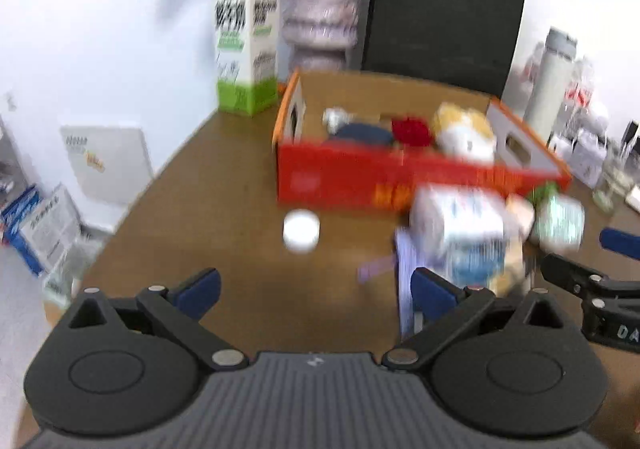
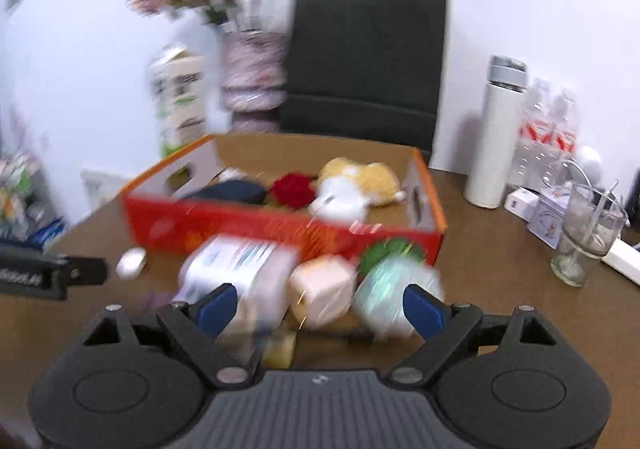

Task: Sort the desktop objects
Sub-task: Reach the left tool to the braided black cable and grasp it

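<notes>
A red and orange cardboard box [image 1: 340, 177] [image 2: 248, 225] stands on the brown table and holds a yellow and white plush toy [image 2: 356, 185], a red item [image 2: 292, 187] and a dark blue item [image 2: 232, 191]. In front of it lies a blurred pile: a white and blue packet [image 2: 240, 265] [image 1: 460, 225], a peach roll [image 2: 320, 289], a pale green roll [image 2: 392, 289]. A small white round thing [image 1: 301, 229] [image 2: 131, 263] lies to the left. My left gripper [image 1: 316, 295] is open over bare table. My right gripper [image 2: 320, 309] is open just before the pile.
A milk carton [image 1: 248, 41], a vase of flowers [image 2: 252, 77] and a black paper bag [image 2: 368, 61] stand behind the box. A white flask [image 2: 496, 137], water bottles [image 2: 548, 133], a glass [image 2: 588, 233] and small boxes [image 2: 548, 217] stand at the right. The table's left edge [image 1: 160, 177] is close.
</notes>
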The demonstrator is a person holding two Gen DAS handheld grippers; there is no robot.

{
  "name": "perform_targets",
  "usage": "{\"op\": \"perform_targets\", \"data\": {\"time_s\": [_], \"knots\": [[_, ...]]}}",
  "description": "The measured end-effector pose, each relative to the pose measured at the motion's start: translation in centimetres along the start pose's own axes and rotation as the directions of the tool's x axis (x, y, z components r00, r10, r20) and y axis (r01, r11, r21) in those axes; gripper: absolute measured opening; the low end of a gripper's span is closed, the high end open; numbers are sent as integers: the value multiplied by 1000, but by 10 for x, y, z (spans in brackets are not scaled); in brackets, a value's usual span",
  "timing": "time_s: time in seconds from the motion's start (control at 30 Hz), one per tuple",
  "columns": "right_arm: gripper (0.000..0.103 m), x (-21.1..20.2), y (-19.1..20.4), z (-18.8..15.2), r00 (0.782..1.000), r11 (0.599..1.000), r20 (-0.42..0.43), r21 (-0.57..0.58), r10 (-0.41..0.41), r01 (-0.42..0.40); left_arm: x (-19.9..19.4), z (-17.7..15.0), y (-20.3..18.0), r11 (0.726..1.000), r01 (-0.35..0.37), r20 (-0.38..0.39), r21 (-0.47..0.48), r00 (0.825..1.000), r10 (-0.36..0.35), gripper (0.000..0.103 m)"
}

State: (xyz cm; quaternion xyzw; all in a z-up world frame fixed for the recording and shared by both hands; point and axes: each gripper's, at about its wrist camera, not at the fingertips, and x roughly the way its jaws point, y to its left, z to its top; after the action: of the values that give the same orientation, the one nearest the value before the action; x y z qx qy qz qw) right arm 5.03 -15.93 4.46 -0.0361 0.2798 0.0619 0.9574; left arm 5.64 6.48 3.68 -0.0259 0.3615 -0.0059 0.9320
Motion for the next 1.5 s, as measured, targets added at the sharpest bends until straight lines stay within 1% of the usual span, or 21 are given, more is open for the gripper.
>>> {"op": "perform_targets", "data": {"time_s": [0.13, 0.2, 0.3, 0.53, 0.6, 0.67, 0.7, 0.8, 0.83, 0.87, 0.93, 1.0, 1.03, 1.1, 1.17, 1.23, 1.3, 1.33, 1.4, 1.47, 1.5], "knots": [[91, -23, 7, -35, 996, 997, 54, -32, 66, -64, 2, -35, -11, 997, -27, -18, 77, 999, 29, 103], [96, -28, 5, -50, 995, 997, 63, 15, 77, -78, -4, -45, -14, 994, -12, 43, 109, 999, 8, 103], [97, -30, 5, -63, 997, 997, 22, 26, 70, -71, -5, -53, -10, 993, 78, 50, 86, 995, -83, 103], [99, -27, 3, -67, 997, 996, 9, 57, 74, -74, -12, -53, -7, 982, 178, 86, 64, 979, -183, 103], [99, -30, 3, -65, 998, 997, 27, 58, 54, -55, -16, -50, -12, 972, 225, 110, 70, 967, -231, 103], [98, -36, -6, -62, 995, 993, 70, 96, 65, -72, -14, -38, -24, 964, 248, 77, 97, 964, -256, 103], [98, -38, -13, -60, 991, 984, 94, 141, 92, -105, -12, -32, -35, 960, 239, 58, 143, 967, -249, 101], [96, -33, -35, -59, 985, 941, 83, 294, 149, -167, -5, -28, -63, 938, 181, 36, 295, 979, -200, 71], [93, -30, -40, -60, 986, 932, 62, 324, 152, -164, 0, -30, -68, 935, 174, 10, 308, 982, -186, 52], [90, -27, -43, -61, 988, 925, 47, 347, 150, -157, 6, -33, -69, 936, 179, -18, 303, 983, -182, 43], [88, -23, -49, -63, 989, 915, 32, 376, 146, -147, 10, -40, -62, 943, 197, -18, 267, 980, -199, 47], [88, -20, -51, -64, 986, 901, 22, 404, 165, -160, 10, -41, -59, 942, 208, -18, 262, 977, -210, 45], [88, -18, -52, -64, 983, 891, 16, 420, 185, -175, 9, -41, -58, 940, 221, -22, 260, 974, -223, 27], [85, -13, -52, -63, 972, 865, 13, 453, 235, -216, 5, -41, -56, 943, 204, -14, 261, 978, -208, 26], [79, -8, -54, -60, 959, 837, 29, 482, 282, -261, -4, -42, -54, 949, 198, 22, 246, 978, -210, 25], [78, -1, -58, -52, 950, 806, 53, 515, 309, -291, -14, -41, -51, 948, 213, 44, 239, 972, -230, 25], [75, 12, -63, -41, 940, 764, 42, 571, 339, -301, -23, -42, -47, 949, 220, 66, 226, 968, -241, 25], [70, 21, -65, -36, 933, 736, 40, 603, 359, -309, -27, -42, -46, 950, 219, 77, 225, 967, -241, 24], [58, 39, -67, -29, 924, 688, 40, 655, 381, -312, -32, -43, -42, 951, 221, 90, 216, 965, -245, 24], [23, 58, -65, -24, 930, 675, 0, 688, 368, -267, -36, -43, -37, 954, 230, 88, 193, 964, -250, 24], [15, 64, -65, -24, 934, 671, -14, 699, 357, -246, -38, -44, -35, 955, 235, 88, 180, 963, -254, 24]]}}
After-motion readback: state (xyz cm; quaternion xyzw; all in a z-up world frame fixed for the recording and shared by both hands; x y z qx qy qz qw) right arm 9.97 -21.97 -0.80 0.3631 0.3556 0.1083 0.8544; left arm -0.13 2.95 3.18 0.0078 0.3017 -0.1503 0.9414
